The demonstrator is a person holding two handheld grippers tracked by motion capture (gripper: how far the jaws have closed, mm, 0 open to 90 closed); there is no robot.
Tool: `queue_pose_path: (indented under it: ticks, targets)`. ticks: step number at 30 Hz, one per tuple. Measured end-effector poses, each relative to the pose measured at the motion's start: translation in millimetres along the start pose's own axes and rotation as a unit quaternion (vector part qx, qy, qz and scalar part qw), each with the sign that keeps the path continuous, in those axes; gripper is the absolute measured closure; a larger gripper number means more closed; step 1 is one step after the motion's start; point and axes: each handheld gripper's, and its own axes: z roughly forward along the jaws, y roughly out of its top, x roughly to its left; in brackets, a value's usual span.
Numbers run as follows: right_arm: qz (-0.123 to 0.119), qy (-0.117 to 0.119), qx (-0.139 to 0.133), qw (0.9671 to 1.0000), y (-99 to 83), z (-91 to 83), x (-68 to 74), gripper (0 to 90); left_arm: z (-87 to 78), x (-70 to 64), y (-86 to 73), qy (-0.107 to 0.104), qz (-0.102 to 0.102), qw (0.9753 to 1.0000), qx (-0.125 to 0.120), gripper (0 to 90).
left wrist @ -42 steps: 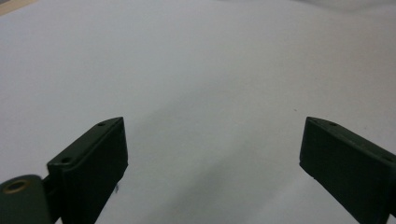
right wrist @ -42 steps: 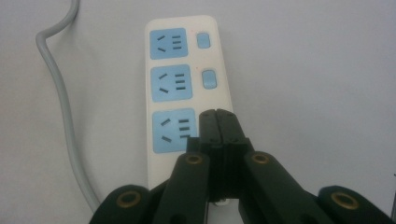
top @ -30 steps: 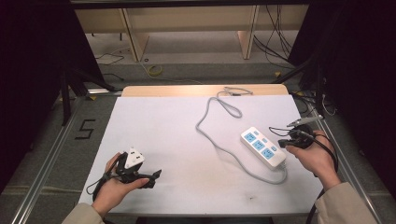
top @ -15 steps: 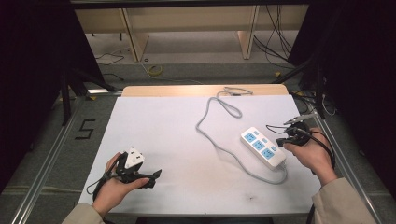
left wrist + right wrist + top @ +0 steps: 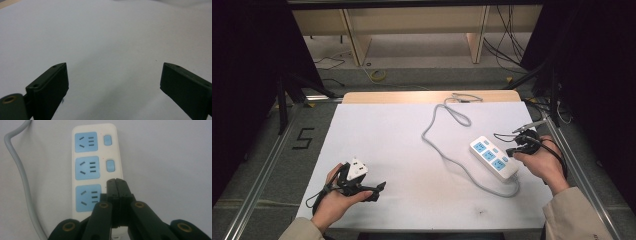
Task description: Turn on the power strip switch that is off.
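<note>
L hand-held gripper [image 5: 379,186] jaws wide apart, low near front; R hand-held gripper [image 5: 511,150] jaws pressed together.

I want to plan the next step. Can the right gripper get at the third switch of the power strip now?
Probably yes. The right gripper, jaws shut, sits right over the power strip where that switch should be, with nothing between them.

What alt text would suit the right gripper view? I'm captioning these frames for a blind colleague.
The right gripper, its two black jaws pressed shut with nothing between them, sits over the near end of a white power strip lying on a white table. The strip has three blue sockets, two of its blue switches can be seen beside them, and its grey cable curves down the left side.
</note>
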Motion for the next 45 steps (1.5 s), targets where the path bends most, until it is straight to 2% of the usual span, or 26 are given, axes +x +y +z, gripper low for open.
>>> queue_pose_path:
  ticks: [25, 45]
  targets:
    - [-0.011, 0.003, 0.042, 0.999, 6.6, 19.0, -0.2, 90.0, -0.2, 0.2, 0.1, -0.001, -0.001, 1.0, -0.001, 7.9]
    - [-0.01, 0.01, 0.068, 0.9976, 8.5, 23.8, -0.9, 90.0, 0.0, 0.3, 0.0, -0.001, -0.001, 1.0, -0.001, 7.9]
